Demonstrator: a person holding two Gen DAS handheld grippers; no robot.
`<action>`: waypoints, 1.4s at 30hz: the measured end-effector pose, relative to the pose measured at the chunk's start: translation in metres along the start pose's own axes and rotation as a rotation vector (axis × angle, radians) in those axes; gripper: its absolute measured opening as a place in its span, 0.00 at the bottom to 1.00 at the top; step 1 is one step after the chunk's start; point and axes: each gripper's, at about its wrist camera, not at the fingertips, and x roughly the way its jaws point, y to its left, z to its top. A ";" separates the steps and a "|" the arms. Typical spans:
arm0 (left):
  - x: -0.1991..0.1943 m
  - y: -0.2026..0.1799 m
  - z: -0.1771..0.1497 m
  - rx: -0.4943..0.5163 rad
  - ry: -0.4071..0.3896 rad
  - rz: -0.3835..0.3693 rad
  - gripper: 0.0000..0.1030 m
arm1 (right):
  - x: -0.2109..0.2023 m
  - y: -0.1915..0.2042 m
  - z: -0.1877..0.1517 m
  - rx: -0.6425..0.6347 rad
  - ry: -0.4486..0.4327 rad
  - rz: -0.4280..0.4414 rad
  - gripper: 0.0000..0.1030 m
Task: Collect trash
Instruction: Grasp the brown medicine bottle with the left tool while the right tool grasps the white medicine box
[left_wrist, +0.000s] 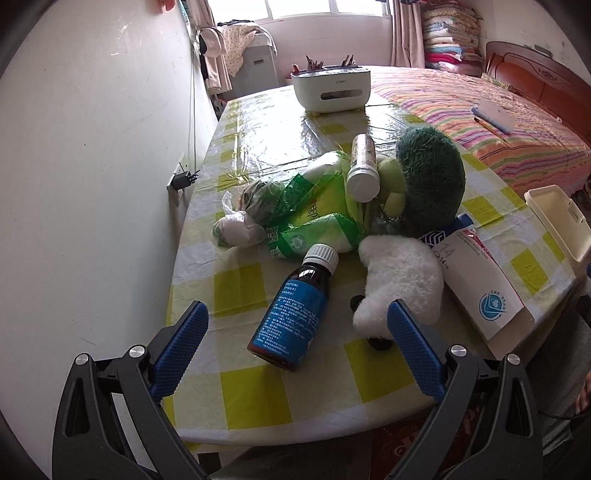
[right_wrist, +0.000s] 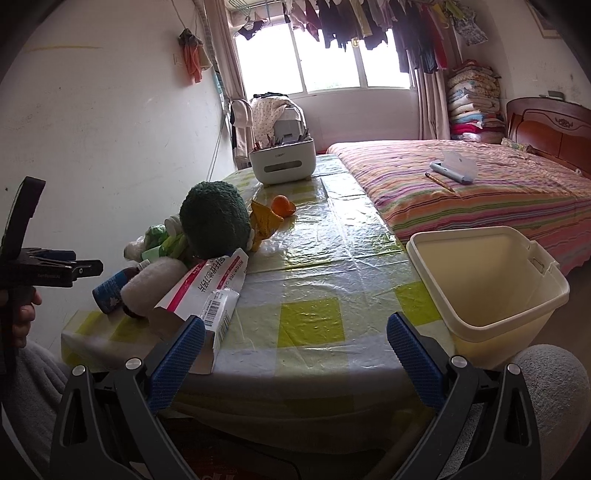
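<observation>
On a table (left_wrist: 236, 391) covered in yellow-and-white checked plastic cloth beside a striped bed (right_wrist: 480, 199), a heap of clutter crowds the near end: a brown medicine bottle with a blue label and white cap (left_wrist: 295, 310) lying on its side, crumpled green-and-white plastic wrappers (left_wrist: 317, 221), a white-capped cylindrical bottle (left_wrist: 364, 168), a white-and-red cardboard medicine box (left_wrist: 480, 280), and two plush toys, one dark green (left_wrist: 432, 177), one white (left_wrist: 402, 277). A white desktop organiser box (left_wrist: 330, 88) stands at the far end.

Only the right wrist view shows an orange fruit (right_wrist: 282, 205) and a crumpled yellow wrapper (right_wrist: 264, 219) behind the green plush, and the inside of the cream plastic bin (right_wrist: 491, 280) at the table's right edge.

Both the left gripper (left_wrist: 297, 354) and right gripper (right_wrist: 295, 358) hover spread wide, holding nothing; the medicine bottle lies between the left one's blue fingers (left_wrist: 181, 350).
</observation>
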 end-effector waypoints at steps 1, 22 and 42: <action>0.008 0.004 0.001 -0.002 0.018 -0.014 0.93 | 0.000 0.005 0.002 -0.014 0.000 0.012 0.94; 0.080 0.030 0.008 -0.068 0.265 -0.149 0.81 | 0.027 0.041 0.023 -0.062 0.073 0.101 0.93; 0.085 0.024 -0.002 -0.091 0.298 -0.124 0.54 | 0.136 0.087 0.030 -0.225 0.395 0.149 0.66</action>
